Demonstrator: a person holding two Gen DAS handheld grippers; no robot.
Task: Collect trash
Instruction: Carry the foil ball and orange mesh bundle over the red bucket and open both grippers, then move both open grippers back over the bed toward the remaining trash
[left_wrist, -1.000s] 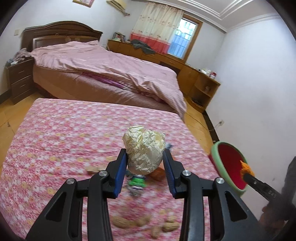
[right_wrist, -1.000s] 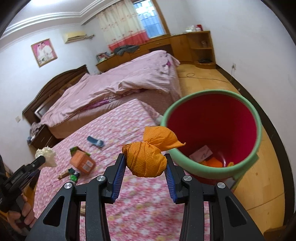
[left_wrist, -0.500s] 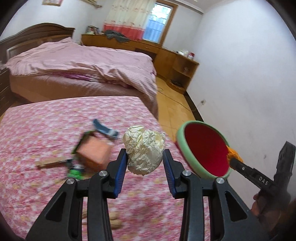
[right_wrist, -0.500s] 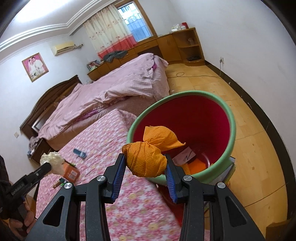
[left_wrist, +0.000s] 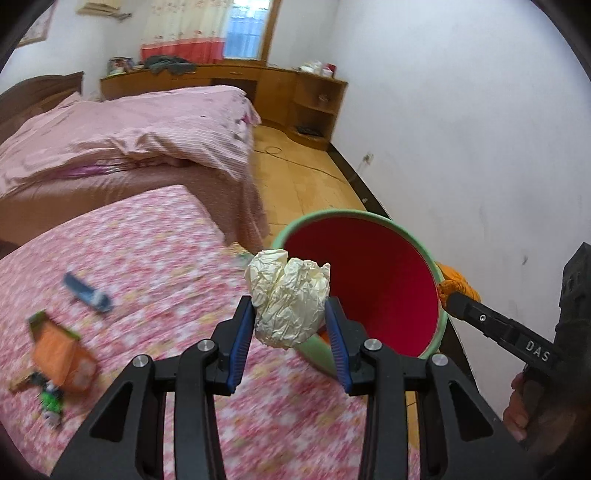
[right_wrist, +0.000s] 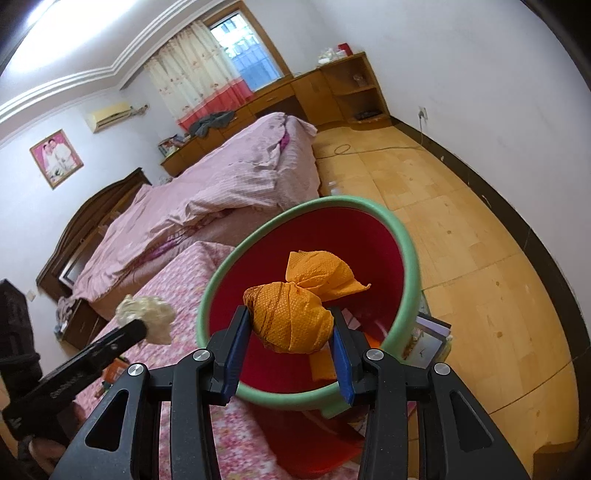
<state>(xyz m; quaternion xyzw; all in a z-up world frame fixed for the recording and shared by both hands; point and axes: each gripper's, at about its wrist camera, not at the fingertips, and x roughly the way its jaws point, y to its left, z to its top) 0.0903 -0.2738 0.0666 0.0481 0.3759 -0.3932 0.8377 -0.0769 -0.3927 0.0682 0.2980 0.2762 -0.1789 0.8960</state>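
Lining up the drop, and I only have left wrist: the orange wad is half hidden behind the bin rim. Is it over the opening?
Observer: Looks so. From the right wrist view the orange wad, clamped in the right tongs, lines up with the red inside of the bin.
Operator: Bin empty?
Observer: No. An orange scrap and a pale sheet lie at the bottom.
Operator: Anything beside it?
Observer: A stack of what look like books is on the floor, right by the bin on the side away from the bed.
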